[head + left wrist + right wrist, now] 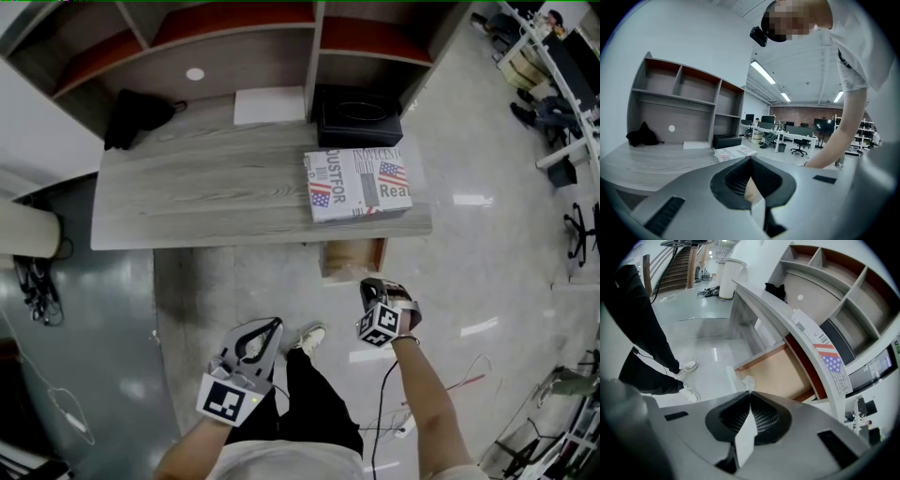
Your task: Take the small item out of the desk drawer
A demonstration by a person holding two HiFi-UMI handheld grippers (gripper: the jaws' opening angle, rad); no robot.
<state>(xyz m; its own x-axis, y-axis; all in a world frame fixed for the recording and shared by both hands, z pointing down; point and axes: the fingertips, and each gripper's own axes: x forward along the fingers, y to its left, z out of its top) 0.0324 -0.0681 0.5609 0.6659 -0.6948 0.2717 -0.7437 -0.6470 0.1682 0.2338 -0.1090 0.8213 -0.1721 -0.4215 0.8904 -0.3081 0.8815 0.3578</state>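
The desk drawer [352, 255] stands pulled out under the right end of the grey desk [206, 202]; its tan inside [780, 373] looks bare. My right gripper [368, 284] hangs in front of the drawer and points steeply down. Its jaws [750, 392] are shut, and a small white item [748, 380] sticks out at their tips. My left gripper [277, 323] is lower left, over the floor and away from the drawer. In the left gripper view, it points level across the desk top; its jaws [750, 159] are shut with nothing in them.
On the desk lie a flag-printed box [356, 183], a black box [356, 117], a white sheet [269, 105] and a black cloth [136, 117], under a shelf unit [234, 37]. The person's legs and shoe [309, 337] stand between the grippers. Cables [37, 281] lie left.
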